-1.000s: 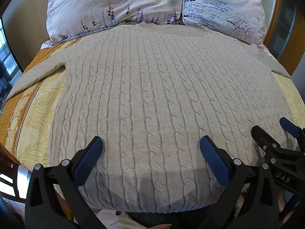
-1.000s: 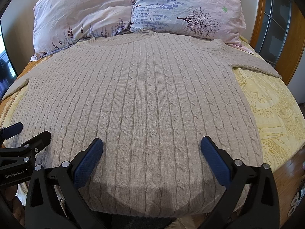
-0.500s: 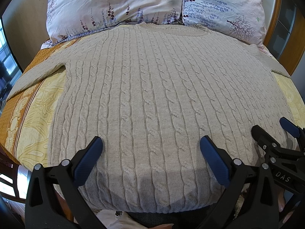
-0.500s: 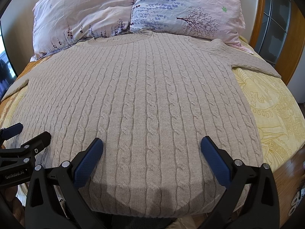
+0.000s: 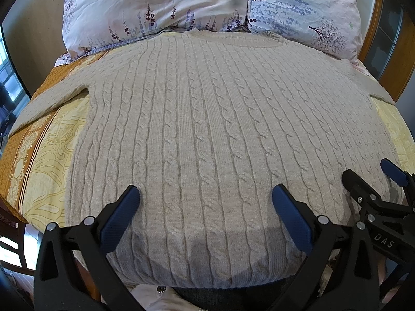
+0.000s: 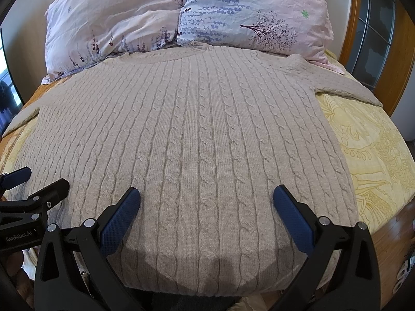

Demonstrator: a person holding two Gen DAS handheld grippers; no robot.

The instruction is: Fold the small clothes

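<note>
So: sweater [image 5: 207, 134] flat on bed [image 6: 368, 155], collar at pillows [image 5: 181, 7], hem nearest you. Fold not begun. Left gripper [image 5: 205, 202] and right gripper [image 6: 206, 202] hover over hem, jaws wide apart, empty. Next, likely: you pinch hem corners or bring sleeve [image 5: 49, 101] across sweater.

My right tongs [image 6: 206, 213], spread wide, above the hem of the sweater [image 6: 186, 140] lying flat on the bed [image 6: 373, 155]; my left tongs [image 6: 33, 181] just beside.

You're getting open air over the flat sweater [image 5: 207, 134]; pillows [image 5: 181, 7] are blocking the far end, and the other gripper [image 5: 389, 194] is crowding your right.
</note>
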